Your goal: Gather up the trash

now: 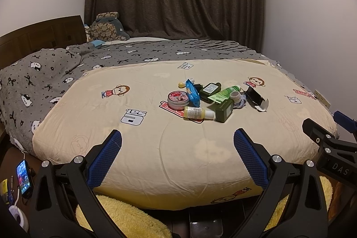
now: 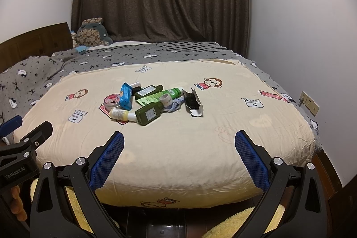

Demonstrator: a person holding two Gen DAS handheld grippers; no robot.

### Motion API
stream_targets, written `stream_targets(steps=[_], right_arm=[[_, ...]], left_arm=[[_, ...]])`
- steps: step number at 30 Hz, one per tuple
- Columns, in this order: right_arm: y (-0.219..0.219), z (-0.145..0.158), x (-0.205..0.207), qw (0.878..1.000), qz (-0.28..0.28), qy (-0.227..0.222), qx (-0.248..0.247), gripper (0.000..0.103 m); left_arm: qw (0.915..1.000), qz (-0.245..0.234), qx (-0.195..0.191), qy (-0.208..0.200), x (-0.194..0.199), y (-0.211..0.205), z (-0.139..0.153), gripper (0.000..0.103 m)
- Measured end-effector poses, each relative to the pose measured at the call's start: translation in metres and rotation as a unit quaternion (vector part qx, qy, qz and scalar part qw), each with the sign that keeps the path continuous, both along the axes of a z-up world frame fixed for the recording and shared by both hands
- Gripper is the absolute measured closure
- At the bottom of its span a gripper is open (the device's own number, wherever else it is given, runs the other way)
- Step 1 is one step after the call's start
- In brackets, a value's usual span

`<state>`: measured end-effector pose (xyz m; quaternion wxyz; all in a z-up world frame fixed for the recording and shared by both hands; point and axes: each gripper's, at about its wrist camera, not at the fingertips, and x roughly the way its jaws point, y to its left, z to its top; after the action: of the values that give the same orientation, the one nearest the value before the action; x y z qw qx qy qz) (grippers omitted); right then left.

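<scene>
Trash (image 1: 207, 99) is lying heaped mid-quilt on the bed (image 1: 156, 148), beside the pink tin (image 1: 178, 99). Left claw (image 1: 177, 156) and right claw (image 2: 179, 157) are being held apart, near the bed's foot.

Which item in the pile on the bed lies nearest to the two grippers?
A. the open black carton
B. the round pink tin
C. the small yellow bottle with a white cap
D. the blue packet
C: the small yellow bottle lies on its side at the pile's near edge, in front of the round pink tin.
</scene>
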<state>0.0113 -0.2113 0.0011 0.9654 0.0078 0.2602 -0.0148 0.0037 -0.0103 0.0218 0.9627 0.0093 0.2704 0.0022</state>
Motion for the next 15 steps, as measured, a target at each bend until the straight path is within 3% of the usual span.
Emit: stream_targets(steps=[15], right_arm=[[-0.0002, -0.0002, -0.0002, 1.000, 0.000, 0.000, 0.000, 0.003]], left_arm=[[1.0000, 0.000, 0.000, -0.001, -0.0025, 0.0008, -0.0014, 0.008]])
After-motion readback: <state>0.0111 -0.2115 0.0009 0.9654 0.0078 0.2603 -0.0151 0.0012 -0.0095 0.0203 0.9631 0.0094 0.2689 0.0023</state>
